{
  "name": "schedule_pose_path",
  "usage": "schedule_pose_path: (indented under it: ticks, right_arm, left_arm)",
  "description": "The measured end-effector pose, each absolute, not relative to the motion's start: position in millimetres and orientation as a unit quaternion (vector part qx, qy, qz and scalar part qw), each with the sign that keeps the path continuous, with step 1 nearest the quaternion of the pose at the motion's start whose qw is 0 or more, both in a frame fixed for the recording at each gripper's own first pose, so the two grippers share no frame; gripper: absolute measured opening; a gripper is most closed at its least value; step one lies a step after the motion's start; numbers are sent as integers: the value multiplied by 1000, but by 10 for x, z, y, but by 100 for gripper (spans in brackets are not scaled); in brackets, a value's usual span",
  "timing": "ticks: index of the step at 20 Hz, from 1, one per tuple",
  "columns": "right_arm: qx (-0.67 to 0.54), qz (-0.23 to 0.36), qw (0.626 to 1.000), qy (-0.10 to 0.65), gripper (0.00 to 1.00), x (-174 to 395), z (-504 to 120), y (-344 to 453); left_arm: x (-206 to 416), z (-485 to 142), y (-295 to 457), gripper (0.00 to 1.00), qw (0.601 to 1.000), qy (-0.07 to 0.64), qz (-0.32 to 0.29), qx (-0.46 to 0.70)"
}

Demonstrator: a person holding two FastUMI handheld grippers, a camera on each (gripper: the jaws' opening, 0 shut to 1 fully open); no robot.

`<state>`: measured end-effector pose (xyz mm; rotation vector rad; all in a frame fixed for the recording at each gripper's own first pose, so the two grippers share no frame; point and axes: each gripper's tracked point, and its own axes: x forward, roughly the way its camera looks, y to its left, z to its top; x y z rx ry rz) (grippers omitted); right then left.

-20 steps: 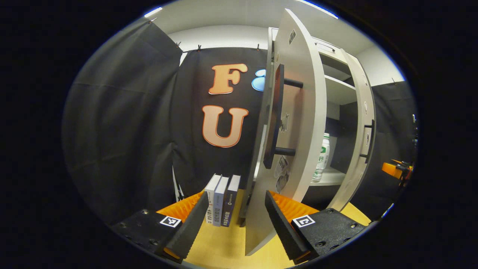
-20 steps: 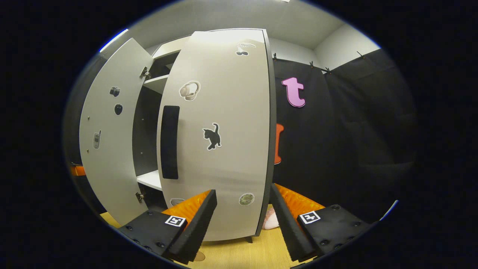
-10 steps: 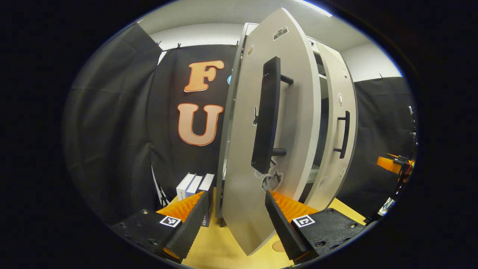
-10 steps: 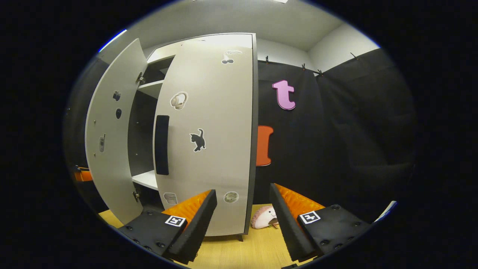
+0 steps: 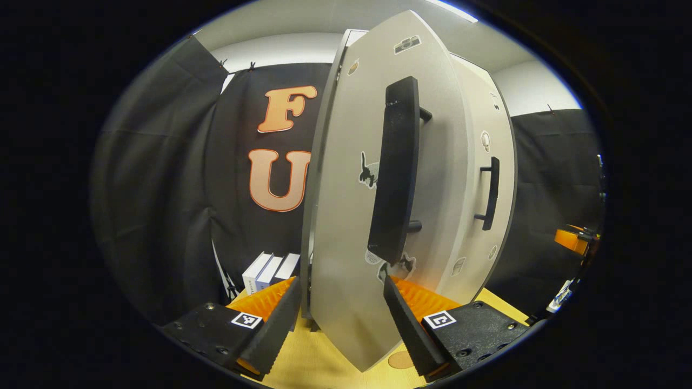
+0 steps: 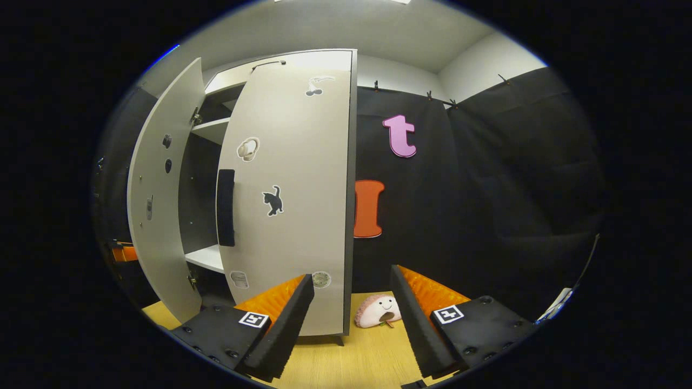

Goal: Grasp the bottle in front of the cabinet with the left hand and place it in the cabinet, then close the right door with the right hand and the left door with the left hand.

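Left gripper (image 5: 341, 319) jaws spread wide, gripping nothing; black ribbed foam pads (image 5: 275, 327) on orange fingers, lower edge of left door (image 5: 346, 216) between them, contact with the right pad unclear. Door half swung, not yet flush with the cabinet front. Long black bar handle (image 5: 397, 173) on two standoffs just beyond the jaws. Cat sticker (image 5: 368, 170) beside the handle, more stickers low near the handle foot.

Right gripper (image 6: 350, 324) jaws also spread, empty, clear of the right door (image 6: 294, 189). Right door looks shut or near shut against the cabinet (image 6: 216, 124). Its handle (image 6: 226, 207) dark, flat, seen face-on.

Step in hand, by judgement: closing the left door, last step. Bottle hidden behind the doors; presumably inside on the shelf (image 6: 205, 258), cannot confirm. Next move calls for a steady push on the door face or handle toward the cabinet until the edge meets the right door; care for the wide-set fingers snagging on the bar handle or the door's lower corner.

Materials: doors matte pale grey laminate, dark edge banding, flat panels bowed only by the lens. Inner face of left door with small metal hinges (image 6: 195, 114). Tabletop (image 6: 373, 356) light wood grain, smooth. Soft plush toy (image 6: 378, 312), round, pink and cream, beside the cabinet's right foot. Three boxed books (image 5: 270, 268) upright left of the cabinet.
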<state>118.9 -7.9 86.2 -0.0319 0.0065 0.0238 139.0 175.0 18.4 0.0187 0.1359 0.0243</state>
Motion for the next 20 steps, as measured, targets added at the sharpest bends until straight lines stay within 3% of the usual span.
schedule_pose_path:
  ticks: [10, 11, 12, 14, 15, 18, 19, 20]
  right_arm:
    - [-15, -22, 1000, 0, 95, 1151, 870, -346]
    - [-17, -25, 1000, 1, 95, 1147, 862, -371]
    - [-19, -28, 999, 2, 88, 1158, 849, -397]
    - [-20, -35, 999, 5, 88, 1169, 818, -454]
    - [-20, -38, 999, 8, 95, 1171, 802, -470]
    - [-19, -44, 999, 15, 88, 1201, 744, -498]
    - [-18, -45, 999, 16, 88, 1202, 738, -500]
    - [-17, -45, 999, 16, 95, 1220, 733, -488]
  left_arm:
    - [2005, 26, 1344, 93, 997, 70, -25, -14]
    - [2091, -5, 1338, 89, 997, 75, -21, -15]
    - [2174, -54, 1289, 93, 997, 78, -21, -18]
    - [2289, -70, 1206, 94, 997, 78, -24, -18]
    - [2341, -59, 1191, 93, 997, 76, -28, -12]
    - [2382, -58, 1170, 89, 997, 73, -32, 0]
    - [2395, -59, 1162, 93, 997, 73, -33, 2]
    - [2415, -60, 1155, 89, 997, 73, -34, 4]
